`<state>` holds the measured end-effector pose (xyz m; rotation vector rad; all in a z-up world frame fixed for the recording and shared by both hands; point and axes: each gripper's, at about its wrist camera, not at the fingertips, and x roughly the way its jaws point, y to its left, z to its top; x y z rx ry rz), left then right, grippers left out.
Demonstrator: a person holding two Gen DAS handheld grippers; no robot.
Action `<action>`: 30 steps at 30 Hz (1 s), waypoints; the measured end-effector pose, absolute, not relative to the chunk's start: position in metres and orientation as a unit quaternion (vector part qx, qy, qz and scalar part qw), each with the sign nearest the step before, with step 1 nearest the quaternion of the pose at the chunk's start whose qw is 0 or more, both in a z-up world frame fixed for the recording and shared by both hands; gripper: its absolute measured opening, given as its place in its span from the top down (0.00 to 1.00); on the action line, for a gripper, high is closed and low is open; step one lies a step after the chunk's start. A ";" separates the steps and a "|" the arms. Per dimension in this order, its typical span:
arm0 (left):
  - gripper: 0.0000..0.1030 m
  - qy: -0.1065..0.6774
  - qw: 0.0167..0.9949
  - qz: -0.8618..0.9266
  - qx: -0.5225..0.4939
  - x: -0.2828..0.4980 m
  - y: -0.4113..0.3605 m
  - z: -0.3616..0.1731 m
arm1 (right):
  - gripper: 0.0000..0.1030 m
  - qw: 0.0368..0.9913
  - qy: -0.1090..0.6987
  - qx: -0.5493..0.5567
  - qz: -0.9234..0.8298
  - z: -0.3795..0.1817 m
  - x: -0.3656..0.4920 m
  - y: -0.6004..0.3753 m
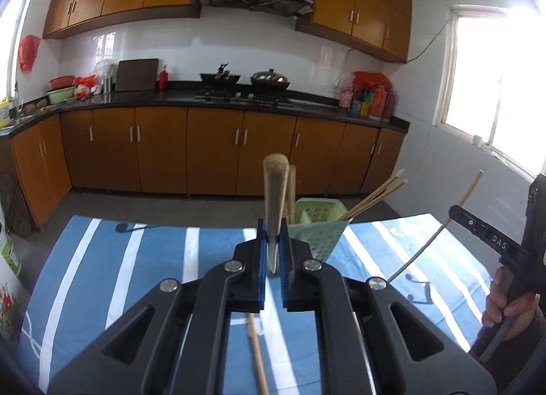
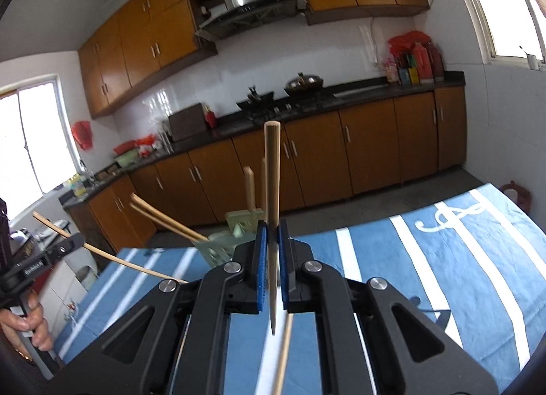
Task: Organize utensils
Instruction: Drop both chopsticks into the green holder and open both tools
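Both tools were clamped tight, one chopstick each. The left tool (image 1: 273, 248) had its blue pads pinched on a chopstick (image 1: 274, 190) that stood nearly upright, thick end up, thin tip poking out just below the pads. The right tool (image 2: 272, 258) gripped its own chopstick (image 2: 272, 173) the same way, also close to vertical.

Just past the left tool sat the green holder (image 1: 317, 224), near the far edge of the counter (image 1: 136, 258) with its blue striped cloth. A few chopsticks (image 1: 375, 193) already leaned out of it toward the right edge. One more chopstick (image 1: 257, 354) lay flat on the cloth at the near edge, under the tools.

Judging by that, the step in hand was dropping these two into the holder. If I were doing it, I'd go one at a time so the tools don't crowd each other over that small opening. Get the thin tip over a free slot, keep the stick upright, lower until the tip is inside the rim, then let go. Watch the leaning ones, since a nudge could tip the light plastic holder.
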<state>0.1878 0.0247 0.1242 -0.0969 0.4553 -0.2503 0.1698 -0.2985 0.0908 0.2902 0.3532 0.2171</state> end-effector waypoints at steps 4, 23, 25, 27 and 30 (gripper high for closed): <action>0.93 0.196 0.969 -0.143 -0.049 0.190 0.008 0.151 | 0.93 0.972 0.137 0.151 0.120 0.118 0.175 -0.292; 0.93 0.147 0.980 -0.092 -0.101 0.298 -0.025 0.156 | 0.93 0.977 0.118 0.165 0.068 0.114 0.277 -0.262; 0.93 0.157 0.978 -0.091 -0.099 0.308 -0.028 0.147 | 0.93 0.975 0.131 0.164 0.068 0.106 0.283 -0.259; 0.93 0.164 0.978 -0.091 -0.096 0.313 -0.027 0.139 | 0.93 0.975 0.140 0.162 0.068 0.099 0.287 -0.258; 0.93 0.175 0.976 -0.089 -0.093 0.319 -0.028 0.128 | 0.93 0.973 0.152 0.160 0.066 0.093 0.291 -0.257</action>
